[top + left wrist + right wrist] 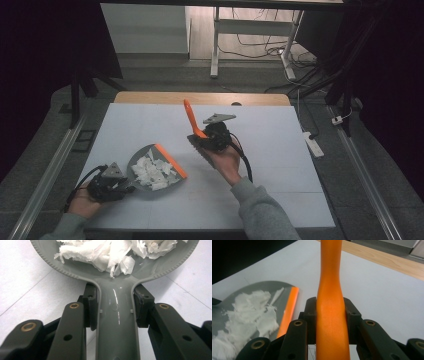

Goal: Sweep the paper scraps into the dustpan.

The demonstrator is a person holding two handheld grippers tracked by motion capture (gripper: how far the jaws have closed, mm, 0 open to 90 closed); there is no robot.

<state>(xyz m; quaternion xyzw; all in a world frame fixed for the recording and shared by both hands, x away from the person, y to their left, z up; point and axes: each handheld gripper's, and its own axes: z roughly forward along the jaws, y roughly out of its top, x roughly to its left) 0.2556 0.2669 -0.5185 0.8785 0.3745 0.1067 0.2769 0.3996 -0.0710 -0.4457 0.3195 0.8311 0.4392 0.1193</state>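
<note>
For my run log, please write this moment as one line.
left gripper: shut on dustpan | paper scraps: in dustpan | right gripper: shut on brush

We find no readable text, no label, brand, number or sign anywhere, the grey dustpan [117, 315] bare but for a small moulded circle on its handle, just below the pan, nothing lettered in it
</note>
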